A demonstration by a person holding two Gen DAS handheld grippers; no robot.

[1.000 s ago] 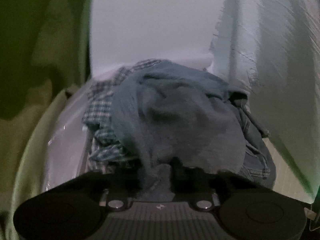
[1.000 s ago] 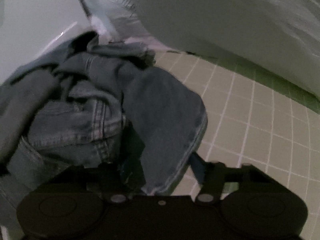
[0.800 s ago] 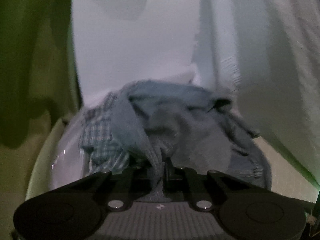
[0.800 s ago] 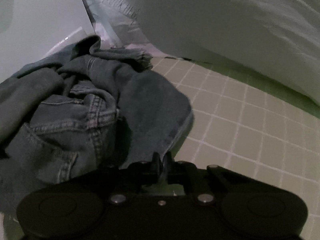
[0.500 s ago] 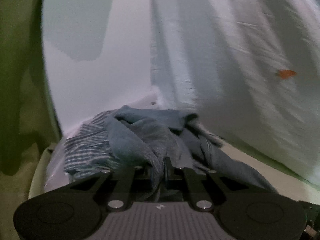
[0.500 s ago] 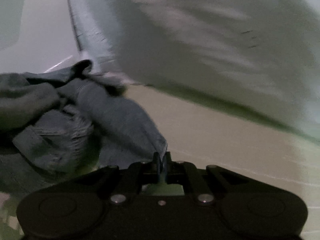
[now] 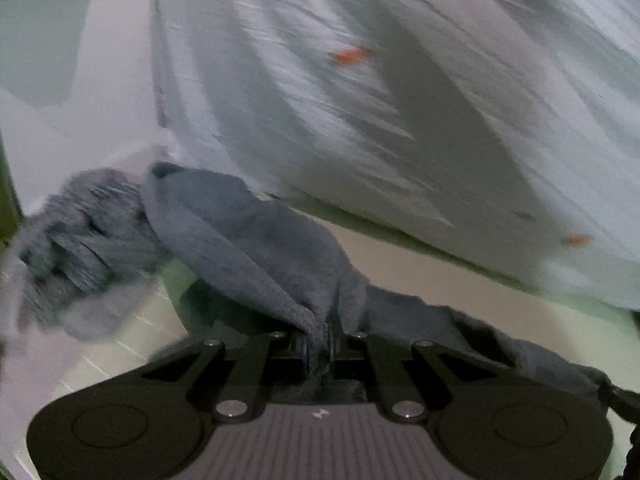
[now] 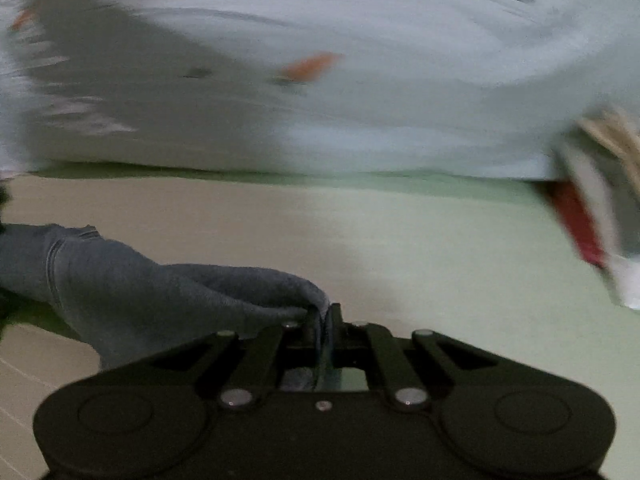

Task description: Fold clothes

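I have my left gripper (image 7: pixel 318 338) and right gripper (image 8: pixel 325 324) both clamped tight on the blue jeans (image 7: pixel 256 240), which stretch between them above the pale tiled floor (image 8: pixel 400 248), near a white sheet (image 8: pixel 360 112).

Dim light; pale tiled floor (image 8: pixel 400 240) below a blurred white draped sheet (image 8: pixel 360 100).

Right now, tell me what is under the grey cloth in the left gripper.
Under the grey cloth, pale floor shows. The cloth hides what lies directly beneath its folds.
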